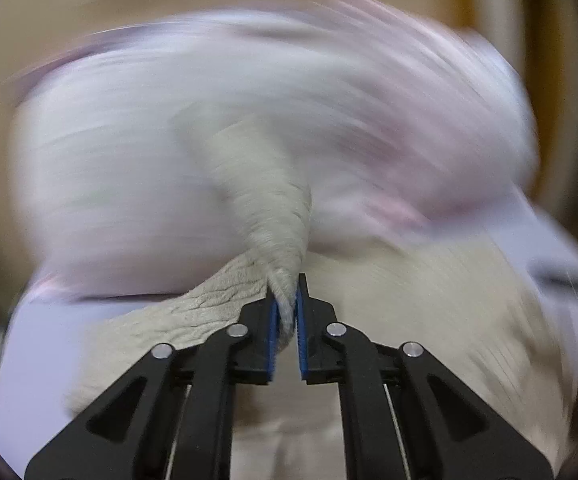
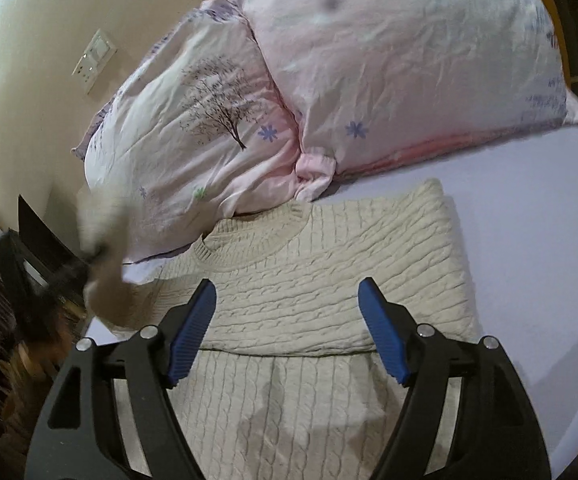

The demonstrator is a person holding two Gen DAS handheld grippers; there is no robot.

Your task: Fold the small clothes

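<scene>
A cream cable-knit sweater (image 2: 313, 280) lies on a pale lilac bedsheet (image 2: 529, 280), its right side folded over the body. My left gripper (image 1: 288, 300) is shut on a bunched piece of the sweater (image 1: 265, 208) and holds it lifted; that view is blurred by motion. In the right wrist view the left gripper (image 2: 89, 258) shows blurred at the sweater's left edge, holding cream fabric. My right gripper (image 2: 287, 294) is open and empty, hovering above the sweater's middle, blue pads (image 2: 191, 332) wide apart.
Two pink patterned pillows (image 2: 389, 60) lie beyond the sweater, the left one (image 2: 193, 128) with a tree print. A cream wall with a switch plate (image 2: 95, 60) stands at the left. The bed's left edge and the floor (image 2: 17, 360) are at the lower left.
</scene>
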